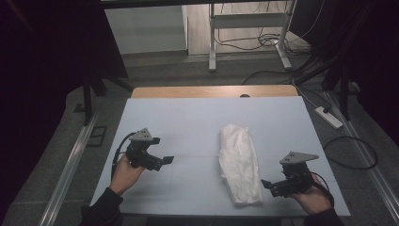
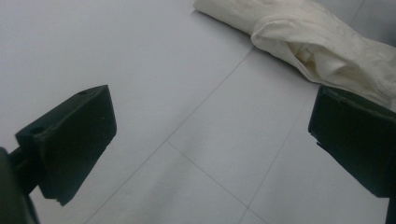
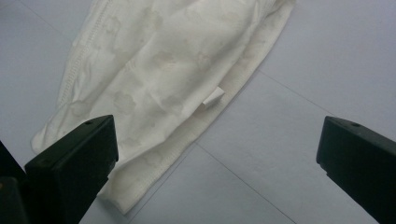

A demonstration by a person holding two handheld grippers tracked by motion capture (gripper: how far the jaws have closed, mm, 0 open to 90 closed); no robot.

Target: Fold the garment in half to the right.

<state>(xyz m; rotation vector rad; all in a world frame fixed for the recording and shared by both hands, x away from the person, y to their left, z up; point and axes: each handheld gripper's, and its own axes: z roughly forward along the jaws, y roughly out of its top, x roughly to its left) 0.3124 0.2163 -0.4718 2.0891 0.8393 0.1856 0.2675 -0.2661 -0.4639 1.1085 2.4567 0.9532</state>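
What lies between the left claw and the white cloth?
Bare table, as the high view shows: nothing lies between the left claw and the white cloth.

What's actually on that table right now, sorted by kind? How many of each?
Folded white cloth: 1
Handheld black two-jaw grippers: 2, the left gripper and the right gripper, both with jaws apart and clear of the cloth
Pale grey table sheet under them: 1
Total: 4

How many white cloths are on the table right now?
1. The folded white cloth lies lengthwise on the table, right of centre, nearer the right hand-held gripper than the left hand-held gripper. Neither touches it; folded layers might hide more.
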